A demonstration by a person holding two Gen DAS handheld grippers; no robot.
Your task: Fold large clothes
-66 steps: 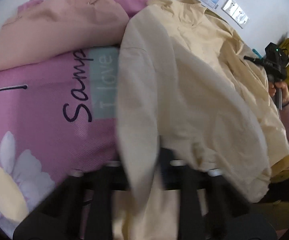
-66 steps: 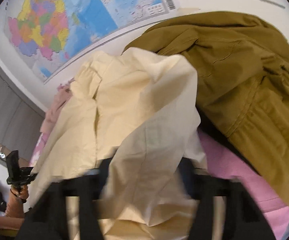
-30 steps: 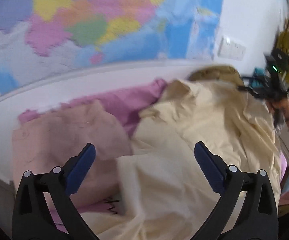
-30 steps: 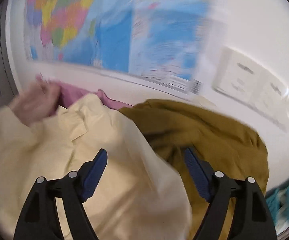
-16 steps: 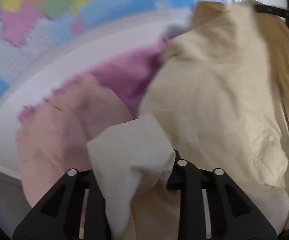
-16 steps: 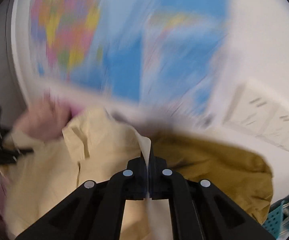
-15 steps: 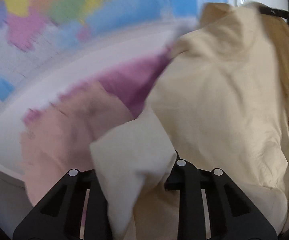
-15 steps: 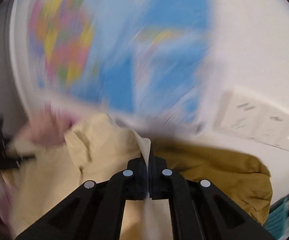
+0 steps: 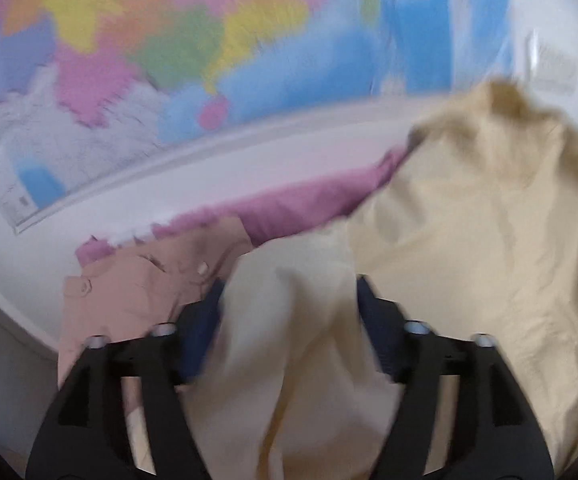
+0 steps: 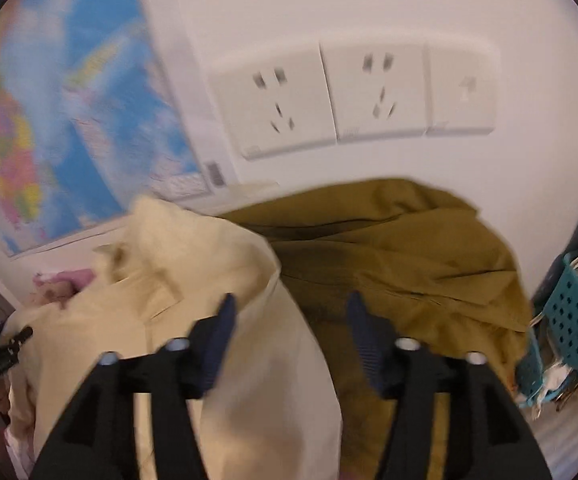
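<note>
The cream shirt (image 9: 469, 260) lies crumpled on the pink sheet (image 9: 301, 208), filling the right side of the left wrist view. A bunched fold of it stands between the fingers of my left gripper (image 9: 287, 320). Those jaws are opening and stand wide, and the fold fills most of the gap. In the right wrist view the cream shirt (image 10: 169, 264) lies at the left, its edge draped against the left finger of my right gripper (image 10: 293, 336). Its jaws are opening too, and the pads do not press on the cloth. An olive jacket (image 10: 409, 256) lies just beyond.
A peach garment (image 9: 137, 292) lies left of the shirt by the wall. A coloured map (image 9: 169, 40) hangs on the wall close behind. Wall sockets (image 10: 329, 96) sit above the olive jacket. A teal perforated basket (image 10: 573, 308) stands at the right edge.
Half a second ago both grippers were shut on cream shirt fabric; now both sets of jaws stand apart. The right view has swung right towards the sockets and the olive jacket.
</note>
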